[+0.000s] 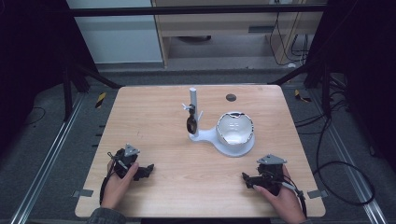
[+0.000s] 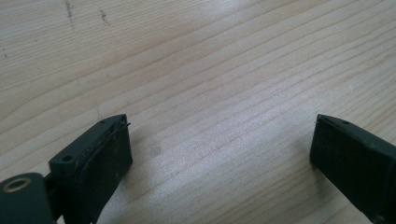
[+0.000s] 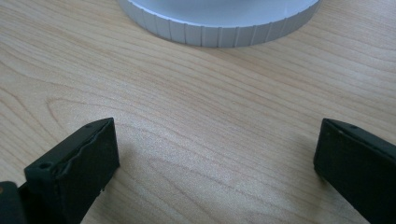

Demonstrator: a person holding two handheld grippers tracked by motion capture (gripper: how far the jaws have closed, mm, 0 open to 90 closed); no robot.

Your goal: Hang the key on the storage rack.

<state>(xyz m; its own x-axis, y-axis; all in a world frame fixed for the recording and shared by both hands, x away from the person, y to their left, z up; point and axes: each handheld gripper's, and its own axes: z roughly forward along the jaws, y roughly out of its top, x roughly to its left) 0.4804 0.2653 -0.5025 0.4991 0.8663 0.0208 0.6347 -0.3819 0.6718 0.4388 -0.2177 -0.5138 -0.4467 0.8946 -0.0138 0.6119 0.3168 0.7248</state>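
Both claws, left (image 1: 148, 169) and right (image 1: 246, 177), gape empty on the bench (image 1: 154, 135); spoon (image 1: 191, 123) hangs on the stand (image 1: 194, 112) (bowl (image 1: 235, 128) beside it), seemingly untouched.

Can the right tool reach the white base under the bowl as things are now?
Probably yes. The right tool is open, and bare table lies between its jaws and the white base. Nothing blocks the way.

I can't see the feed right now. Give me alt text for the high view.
A wooden table holds a white stand with an upright post, a dark spoon hanging from it and a shiny metal bowl on its base. The left tongs and right tongs rest open near the front edge.
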